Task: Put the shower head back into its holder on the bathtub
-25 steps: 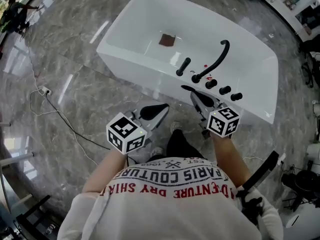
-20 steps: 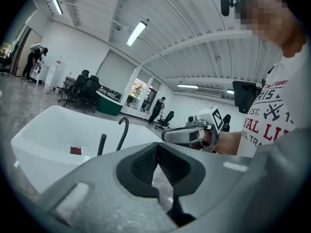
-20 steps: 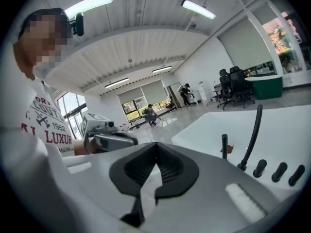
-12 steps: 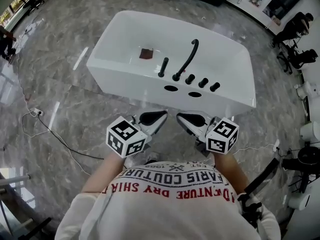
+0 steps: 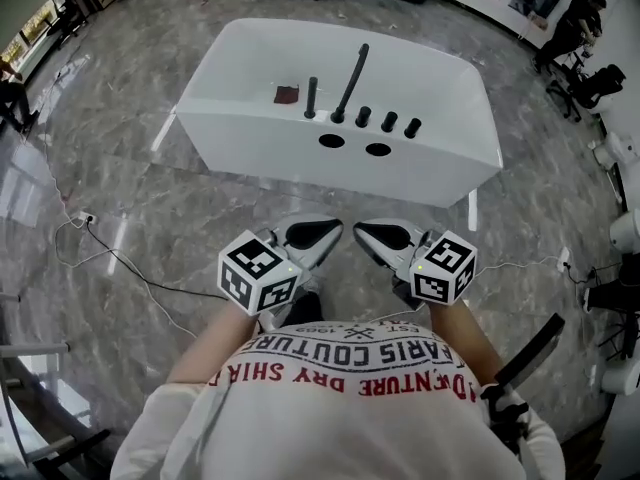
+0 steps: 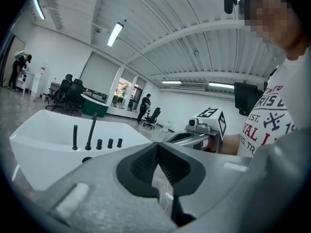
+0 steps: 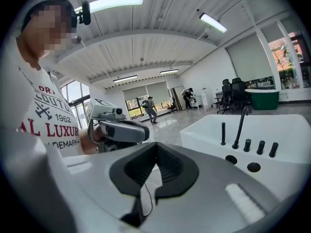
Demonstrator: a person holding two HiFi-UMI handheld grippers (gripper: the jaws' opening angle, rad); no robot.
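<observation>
One grey marble floor [image 5: 130, 198] lies bare on every side of one white freestanding bathtub [image 5: 440, 168]. A wide open strip of floor separates the tub from two hand-held grippers, left gripper [image 5: 335, 228] and right gripper [image 5: 362, 232], both with jaws together on nothing. The near rim carries one black curved spout [image 5: 352, 76], one black stick-shaped shower head [image 5: 311, 98] upright at its left, three black knobs [image 5: 389, 122] and two dark oval holes [image 5: 331, 140].

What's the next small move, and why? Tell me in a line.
Probably nothing more than lowering both grippers and stopping. The shower head already appears seated upright on the bathtub deck beside the spout. The left gripper and right gripper are shut, empty, and held well short of the tub.
</observation>
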